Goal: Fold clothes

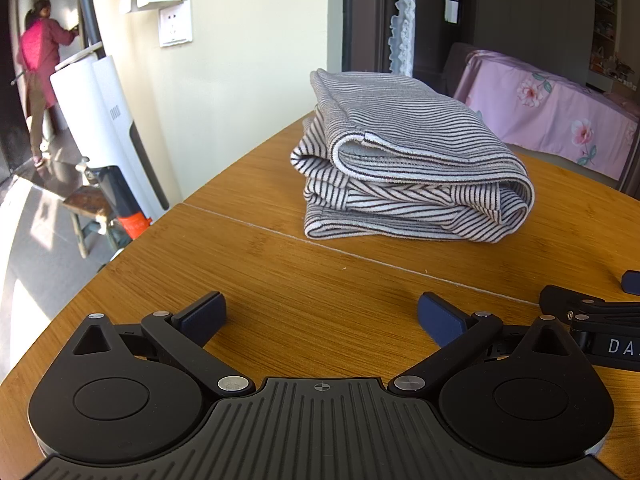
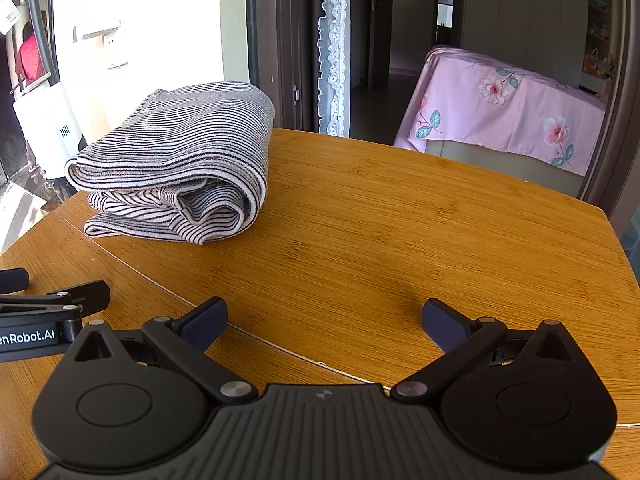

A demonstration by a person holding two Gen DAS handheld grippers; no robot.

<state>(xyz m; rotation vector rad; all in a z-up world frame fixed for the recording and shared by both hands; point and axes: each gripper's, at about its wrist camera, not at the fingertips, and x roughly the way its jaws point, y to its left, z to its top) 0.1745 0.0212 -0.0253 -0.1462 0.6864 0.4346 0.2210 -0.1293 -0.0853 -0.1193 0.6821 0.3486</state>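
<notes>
The left wrist camera is sitting low over the round bamboo-grained wooden table (image 1: 280, 280), looking forward between the spread fingers of the left gripper (image 1: 322, 318) toward the folded black-and-white striped garment (image 1: 404, 168), which is lying near, slightly right of centre. The right wrist camera is looking from the same low height past the right gripper (image 2: 325, 320), with the garment (image 2: 176, 168) off to its left. Both views are sharing the table, the garment and the pink floral cloth (image 2: 504, 108) behind
</notes>
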